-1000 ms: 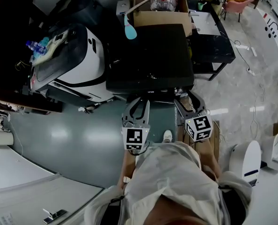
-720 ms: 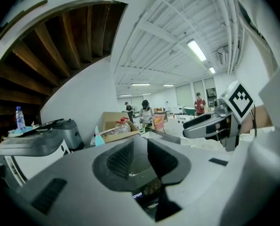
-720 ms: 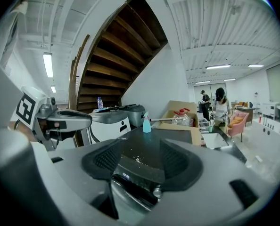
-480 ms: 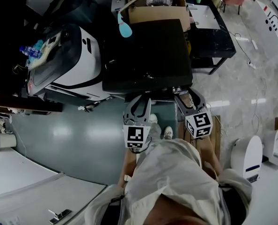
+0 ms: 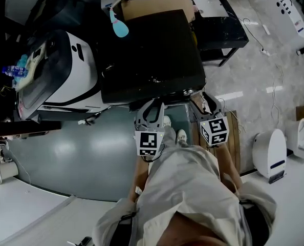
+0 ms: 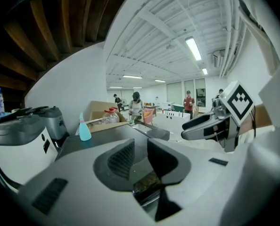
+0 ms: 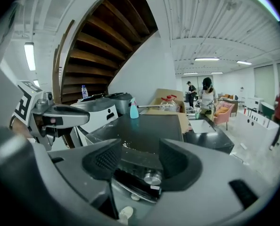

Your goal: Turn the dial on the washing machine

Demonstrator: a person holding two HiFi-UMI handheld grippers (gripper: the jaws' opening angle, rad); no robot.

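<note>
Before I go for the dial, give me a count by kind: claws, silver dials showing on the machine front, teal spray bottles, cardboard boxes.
claws: 2, the left claw and the right claw
silver dial: 1
teal spray bottle: 1
cardboard box: 1
total: 5

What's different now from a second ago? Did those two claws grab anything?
The person stepped closer to the black-topped machine. A second shoe came into view, and the left gripper and right gripper edged forward to the machine's front edge. Nothing was grabbed or let go: both sets of jaws are apart and empty, and the right one faces the dial. The blue bottle and box stayed put.
</note>
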